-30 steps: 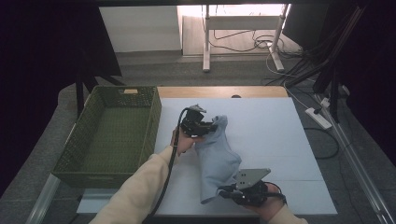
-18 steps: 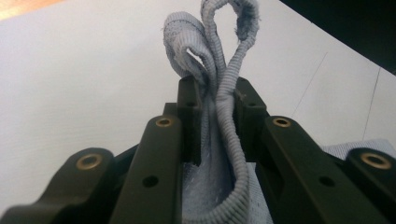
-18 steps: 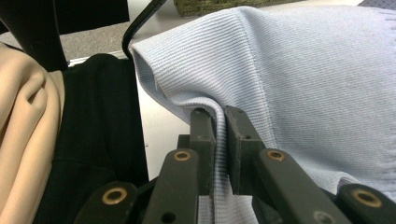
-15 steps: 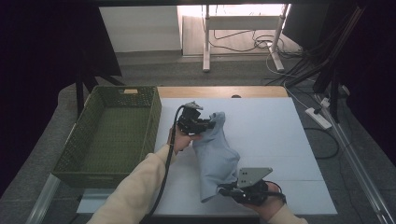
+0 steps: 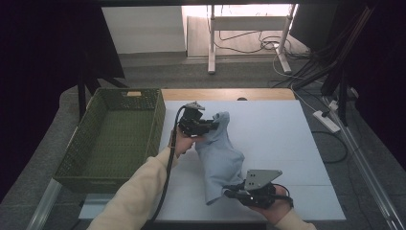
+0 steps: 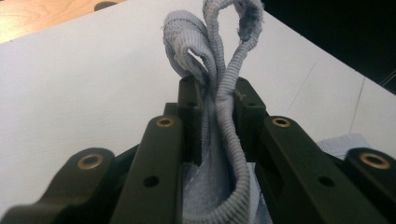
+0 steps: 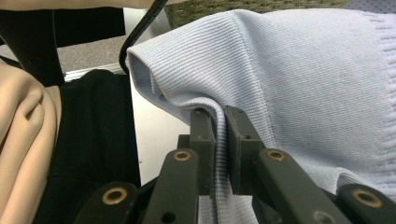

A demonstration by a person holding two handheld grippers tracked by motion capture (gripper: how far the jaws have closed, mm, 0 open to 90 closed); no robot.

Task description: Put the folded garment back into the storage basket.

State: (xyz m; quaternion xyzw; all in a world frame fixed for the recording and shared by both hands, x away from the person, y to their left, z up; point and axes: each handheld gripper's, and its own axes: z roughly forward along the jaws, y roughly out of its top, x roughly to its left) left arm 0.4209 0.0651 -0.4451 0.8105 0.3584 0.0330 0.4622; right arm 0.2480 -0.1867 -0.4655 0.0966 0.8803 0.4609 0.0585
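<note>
Across the white table [image 5: 287, 139], I am carrying the pale blue sock's [image 5: 218, 155] cuff leftward toward the green basket [image 5: 112, 139], the left gripper [image 5: 207, 126] pinching the cuff and the right gripper [image 5: 229, 192] clamping the toe end.

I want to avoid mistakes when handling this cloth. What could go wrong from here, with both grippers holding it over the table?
1. The left gripper pinches only the bunched edge of the blue cloth; a pull might slip it free.
2. The right gripper holds one thin fold, so the cloth could stretch or twist between the two.
3. The green basket stands close beside the left hand; a sideways swing might knock it.
</note>
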